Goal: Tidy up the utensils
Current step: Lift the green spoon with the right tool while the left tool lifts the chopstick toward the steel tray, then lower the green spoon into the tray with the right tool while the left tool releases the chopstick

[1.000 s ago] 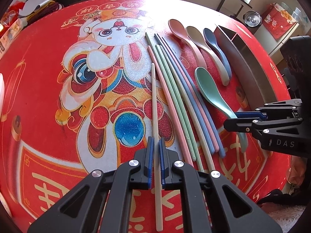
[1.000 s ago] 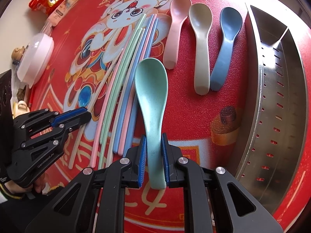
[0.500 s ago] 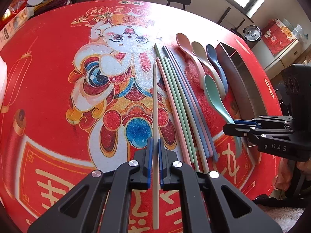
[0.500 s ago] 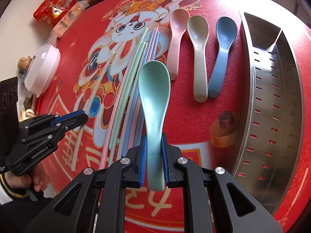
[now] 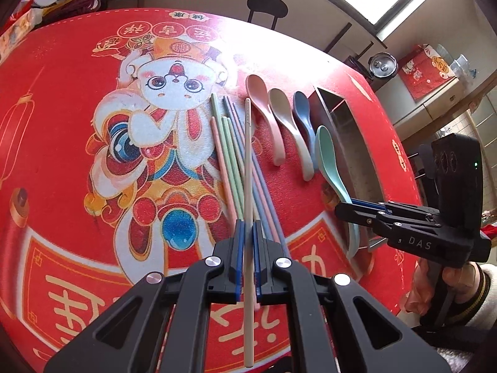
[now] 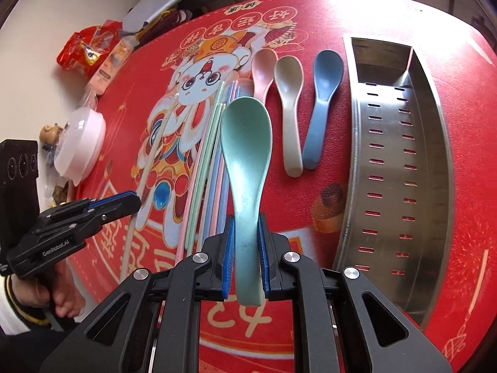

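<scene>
- The table (image 6: 388,15) is round and covered by a red printed cloth; it carries all the utensils, presumably laid flat so each can be picked singly.
- The steel tray (image 6: 435,143) lies at 3 o'clock in the right wrist view. It is long, perforated and split by a divider near its far end; both compartments appear bare. Judged as the destination, it sits beside the spoons for a short carry.
- The right gripper (image 6: 245,251) is clamped narrow on the green spoon (image 6: 245,143), pads on the handle, bowl pointing to 12 o'clock. The grip low on the handle leaves the bowl free to enter the tray first.
- Three spoons remain on the cloth at 12 to 1 o'clock: pink spoon (image 6: 262,68), beige spoon (image 6: 290,105), blue spoon (image 6: 323,93), side by side, bowls away.
- The chopsticks (image 6: 211,161) lie bundled at 11 o'clock, parallel, just left of the held spoon.
- The left gripper (image 5: 247,258) is pinched nearly closed on a beige chopstick (image 5: 247,168), which runs toward 12 o'clock above the bundle. Its tail sticks out behind the pads, so it may pivot.
- A white bowl (image 6: 82,146) sits at 9 o'clock, well apart.
</scene>
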A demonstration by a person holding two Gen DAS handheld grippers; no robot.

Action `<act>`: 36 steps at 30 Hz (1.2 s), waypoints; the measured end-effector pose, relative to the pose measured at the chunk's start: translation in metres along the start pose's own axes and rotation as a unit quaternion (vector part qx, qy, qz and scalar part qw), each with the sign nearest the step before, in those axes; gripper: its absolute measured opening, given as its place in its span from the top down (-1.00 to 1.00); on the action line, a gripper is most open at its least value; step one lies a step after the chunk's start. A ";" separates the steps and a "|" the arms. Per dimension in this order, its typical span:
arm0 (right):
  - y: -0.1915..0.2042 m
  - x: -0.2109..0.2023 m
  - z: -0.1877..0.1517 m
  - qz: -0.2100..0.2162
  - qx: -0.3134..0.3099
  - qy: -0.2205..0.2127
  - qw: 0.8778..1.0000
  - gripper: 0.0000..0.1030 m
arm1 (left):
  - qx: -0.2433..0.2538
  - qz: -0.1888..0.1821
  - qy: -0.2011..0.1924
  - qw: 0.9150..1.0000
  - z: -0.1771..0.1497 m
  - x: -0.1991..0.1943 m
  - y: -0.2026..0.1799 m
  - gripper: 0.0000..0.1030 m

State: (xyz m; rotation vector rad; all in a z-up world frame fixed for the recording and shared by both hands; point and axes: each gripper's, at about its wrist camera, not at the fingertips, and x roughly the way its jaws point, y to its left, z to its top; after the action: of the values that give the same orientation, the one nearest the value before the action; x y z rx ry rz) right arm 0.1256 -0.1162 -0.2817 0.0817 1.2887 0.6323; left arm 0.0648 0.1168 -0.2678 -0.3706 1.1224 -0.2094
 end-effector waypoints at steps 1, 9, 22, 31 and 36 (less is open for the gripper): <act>-0.003 -0.004 0.001 -0.002 0.005 -0.005 1.000 0.73 | 0.001 -0.005 -0.001 1.000 0.004 0.000 -0.004 0.89; -0.040 -0.030 0.005 -0.017 0.046 -0.035 0.998 0.72 | -0.003 -0.053 -0.012 0.999 0.038 0.002 -0.037 0.89; -0.096 -0.041 -0.009 -0.067 0.093 -0.027 0.993 0.72 | -0.004 -0.097 0.023 0.995 0.074 0.063 -0.102 0.89; -0.108 -0.038 -0.011 -0.078 0.105 -0.010 0.991 0.72 | -0.053 -0.107 0.042 0.992 0.099 0.109 -0.120 0.89; -0.110 -0.035 -0.012 -0.082 0.109 0.001 0.991 0.72 | -0.095 -0.104 0.043 0.989 0.109 0.126 -0.116 0.89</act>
State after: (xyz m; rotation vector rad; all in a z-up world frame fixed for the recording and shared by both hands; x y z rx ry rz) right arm 0.1529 -0.2277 -0.2985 0.1532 1.3476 0.3506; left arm 0.2193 -0.0137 -0.2863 -0.6549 1.1933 -0.3059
